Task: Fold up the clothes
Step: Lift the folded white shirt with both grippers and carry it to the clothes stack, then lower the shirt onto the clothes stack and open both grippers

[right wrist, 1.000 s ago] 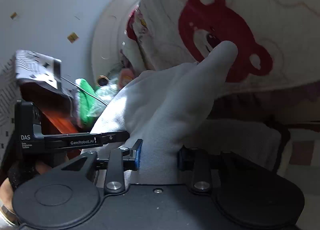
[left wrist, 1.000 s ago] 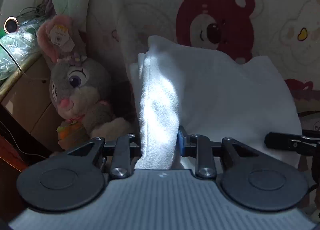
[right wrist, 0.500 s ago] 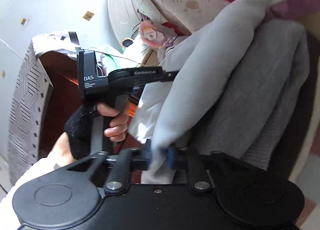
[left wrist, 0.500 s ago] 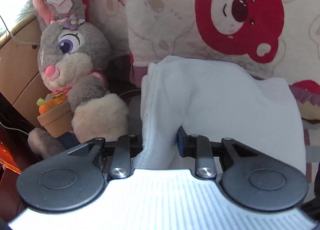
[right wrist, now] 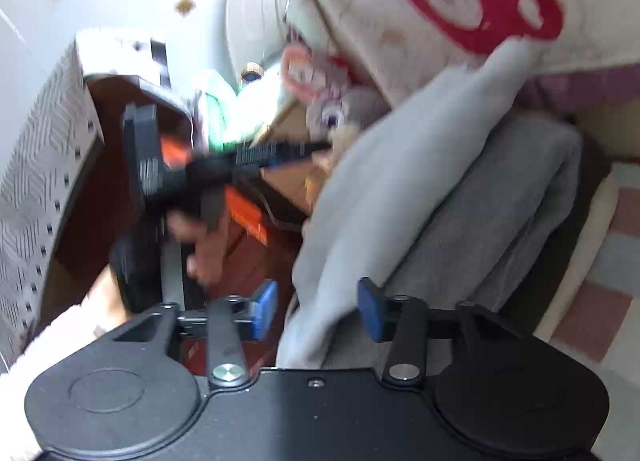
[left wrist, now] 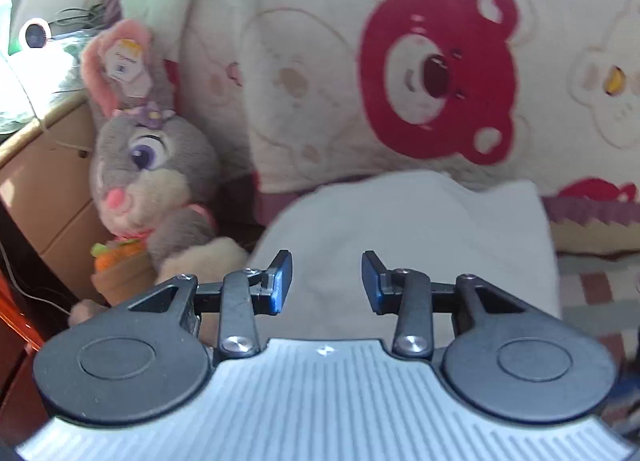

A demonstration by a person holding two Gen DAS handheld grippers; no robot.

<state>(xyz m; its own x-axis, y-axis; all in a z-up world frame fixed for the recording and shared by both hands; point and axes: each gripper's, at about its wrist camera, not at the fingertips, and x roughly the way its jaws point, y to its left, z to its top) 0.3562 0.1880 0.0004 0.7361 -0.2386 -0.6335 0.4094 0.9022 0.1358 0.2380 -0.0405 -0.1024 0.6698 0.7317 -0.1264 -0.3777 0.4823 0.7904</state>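
The folded white garment lies flat against the bear-print blanket. My left gripper hovers over its near edge, jaws opening, nothing between the pads. In the right wrist view the white garment rests on a folded grey garment. My right gripper is opening wide. A fold of the white garment still hangs between its blue pads, which do not press on it. The left gripper appears there too, blurred, held by a hand.
A grey plush rabbit with a carrot pot sits left of the garment, against a wooden bedside cabinet. A checked bed cover shows at the right. A patterned box and a reddish wooden floor lie at the left.
Both grippers have let go of the white garment and spread their jaws. The garment has dropped flat onto the grey pile. The left gripper has drawn back from it.
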